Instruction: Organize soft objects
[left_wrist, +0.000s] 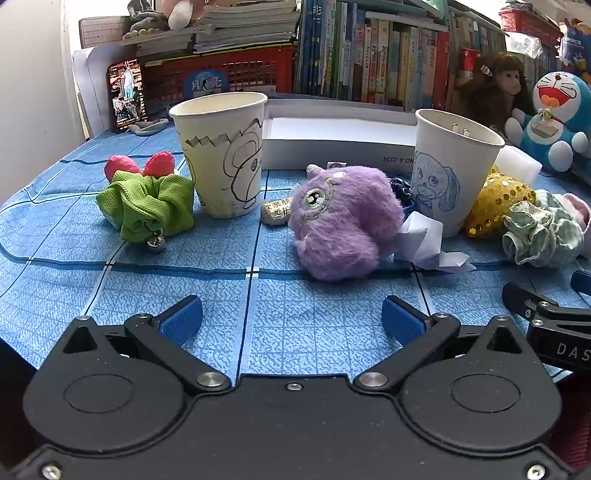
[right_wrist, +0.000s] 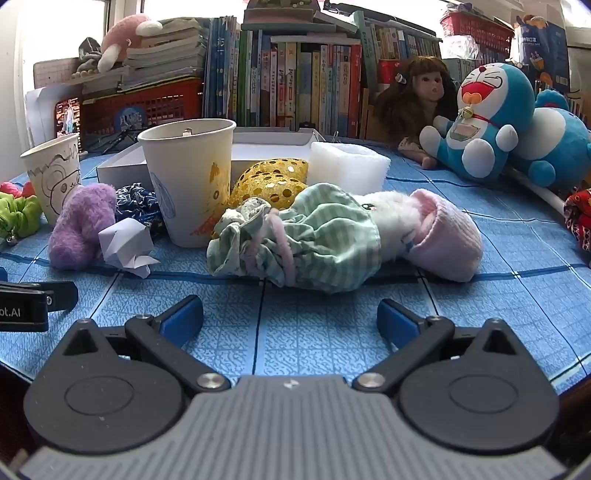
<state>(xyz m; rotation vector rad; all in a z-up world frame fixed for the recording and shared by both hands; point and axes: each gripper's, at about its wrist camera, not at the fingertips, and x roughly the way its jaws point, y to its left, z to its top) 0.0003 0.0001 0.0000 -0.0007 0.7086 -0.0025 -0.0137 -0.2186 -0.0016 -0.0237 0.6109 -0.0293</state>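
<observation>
Progress: nothing looked sorted yet; the white box seemed to hold nothing.
Left gripper: spread wide, pinching nothing; purple plush just ahead, green scrunchie ahead-left.
Right gripper: spread wide, likewise empty; striped cloth toy directly ahead.
Surface: blue grid cloth, two paper cups standing among the toys.
Room: bookshelf behind.

Black grippers, blue-padded jaws

A blue checked tablecloth covers the table. On it lie a purple plush toy, green scrunchie, two paper cups and crumpled paper.
</observation>
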